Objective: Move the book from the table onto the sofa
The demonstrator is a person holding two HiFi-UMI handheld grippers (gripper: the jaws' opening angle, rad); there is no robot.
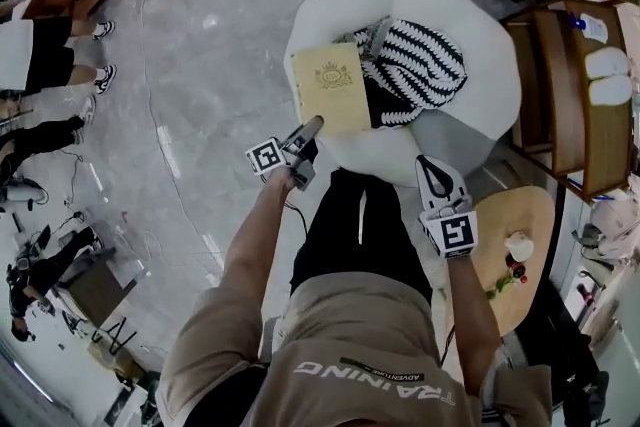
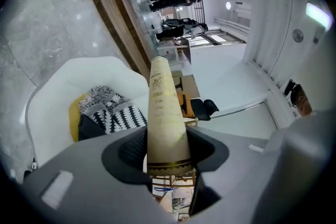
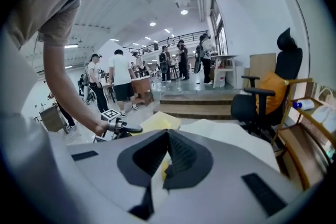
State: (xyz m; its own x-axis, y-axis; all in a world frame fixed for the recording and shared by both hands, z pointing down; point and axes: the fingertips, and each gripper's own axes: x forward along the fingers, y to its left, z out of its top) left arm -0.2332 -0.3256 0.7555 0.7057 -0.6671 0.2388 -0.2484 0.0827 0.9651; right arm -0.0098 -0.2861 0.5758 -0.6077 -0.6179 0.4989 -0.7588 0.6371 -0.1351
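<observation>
The carry is nearly over and the set-down is the step in hand. The left gripper (image 1: 306, 133) has its jaws partly apart and clamped on the near edge of the tan book (image 1: 328, 85). The book hangs over the front rim of the white sofa (image 1: 470, 130), with its far end out above the seat. It sits just beside the black-and-white patterned cushion (image 1: 415, 65) heaped in the middle of the sofa. From where I stand I can't tell whether the book already touches the seat.

The right gripper (image 1: 432, 177) waits at the near side of the sofa, pointing towards it. Its jaws are closed tip to tip and carry nothing.

I'd say the next move calls for bringing the book flat onto the bare part of the seat. It should go clear of the cushion so it doesn't rest crooked, and far enough in from the rim not to slide off. Only then should the left jaws spread.

The sofa is a rounded, soft-looking piece, so the book may tilt as it settles.

The round wooden table (image 1: 530, 215) stands close at the sofa's near right, bearing a small flower vase (image 1: 516, 250). A wooden shelf (image 1: 565, 95) stands to the sofa's right. All around is polished grey stone floor (image 1: 210, 75), and people (image 1: 40, 55) stand well off on the sofa's left side.
</observation>
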